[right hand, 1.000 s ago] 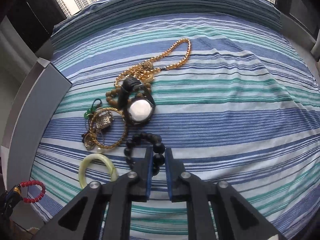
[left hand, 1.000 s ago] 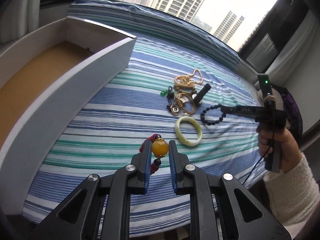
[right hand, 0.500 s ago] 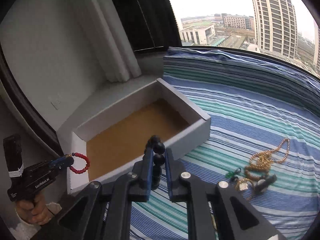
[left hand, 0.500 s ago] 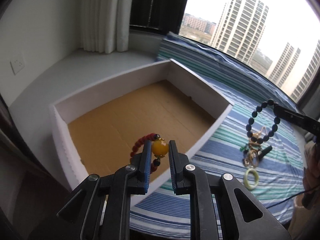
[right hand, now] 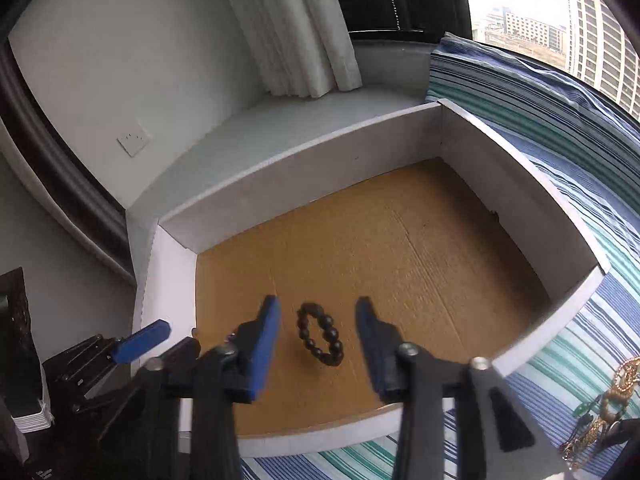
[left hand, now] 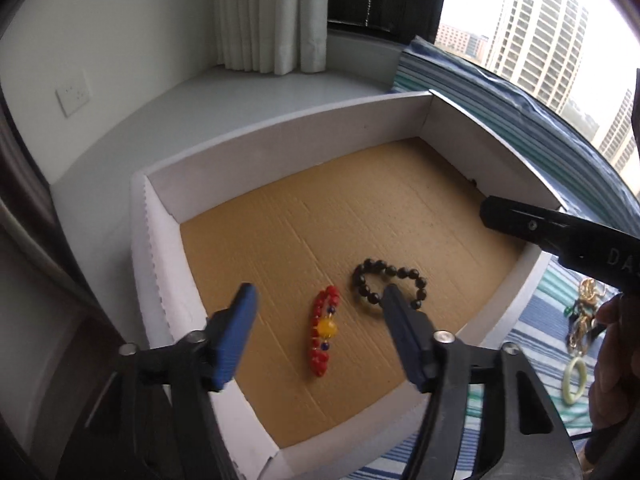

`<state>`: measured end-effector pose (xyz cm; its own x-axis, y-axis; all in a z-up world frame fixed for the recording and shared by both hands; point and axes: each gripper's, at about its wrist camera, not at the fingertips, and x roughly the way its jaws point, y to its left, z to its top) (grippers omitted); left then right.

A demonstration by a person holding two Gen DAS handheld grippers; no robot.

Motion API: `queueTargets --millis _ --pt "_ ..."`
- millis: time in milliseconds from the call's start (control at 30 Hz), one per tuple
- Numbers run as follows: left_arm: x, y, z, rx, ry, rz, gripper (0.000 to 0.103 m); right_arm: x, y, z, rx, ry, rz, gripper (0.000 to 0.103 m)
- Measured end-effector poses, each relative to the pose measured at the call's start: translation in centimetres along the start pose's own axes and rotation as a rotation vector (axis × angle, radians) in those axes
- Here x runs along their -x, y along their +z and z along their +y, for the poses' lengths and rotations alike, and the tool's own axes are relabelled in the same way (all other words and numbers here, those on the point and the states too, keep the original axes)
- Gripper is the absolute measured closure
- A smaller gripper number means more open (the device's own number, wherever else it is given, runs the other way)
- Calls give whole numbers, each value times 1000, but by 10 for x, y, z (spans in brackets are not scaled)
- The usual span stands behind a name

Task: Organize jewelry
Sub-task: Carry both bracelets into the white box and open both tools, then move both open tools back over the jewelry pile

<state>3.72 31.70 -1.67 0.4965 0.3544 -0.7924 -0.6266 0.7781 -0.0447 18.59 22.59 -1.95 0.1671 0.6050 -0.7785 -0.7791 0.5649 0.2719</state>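
Note:
A white box (left hand: 280,148) with a brown cardboard floor sits beside the striped bed. A red bead bracelet (left hand: 323,330) with a yellow bead lies on the box floor. A black bead bracelet (left hand: 388,286) lies next to it and also shows in the right wrist view (right hand: 320,334). My left gripper (left hand: 320,314) is open and empty above the red bracelet. My right gripper (right hand: 316,326) is open and empty above the black bracelet; it shows from the side in the left wrist view (left hand: 560,236). The red bracelet is hidden in the right wrist view.
More jewelry lies on the striped blue-green bedspread (right hand: 580,152): a pale green bangle (left hand: 575,376) and a tangle of gold chains (right hand: 608,408). White curtains (left hand: 272,16), a wall socket (left hand: 73,95) and a grey window ledge (left hand: 240,92) lie behind the box.
Both grippers carried their bracelets from the bed over the box, then opened. The red and black bracelets now lie on the box floor.

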Motion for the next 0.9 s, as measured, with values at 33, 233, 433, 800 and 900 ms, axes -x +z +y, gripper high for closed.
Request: queueTargets --millis 33,233,433,800,900 --pt "5 -3 -1 -7 3 -22 25 8 -4 -3 -14 3 -18 49" --pt "41 -22 -27 -54 -77 -112 15 76 -40 -17 -13 -130 -147 28" --pt "72 -60 -87 -156 -236 -149 9 148 -110 -42 -1 -330 -227 27" --pt "82 -142 -191 -341 -474 -25 8 216 -272 -101 -144 -626 -188 27" --pt "82 -155 -203 -374 -478 7 8 221 -301 -108 -184 -670 -183 27"
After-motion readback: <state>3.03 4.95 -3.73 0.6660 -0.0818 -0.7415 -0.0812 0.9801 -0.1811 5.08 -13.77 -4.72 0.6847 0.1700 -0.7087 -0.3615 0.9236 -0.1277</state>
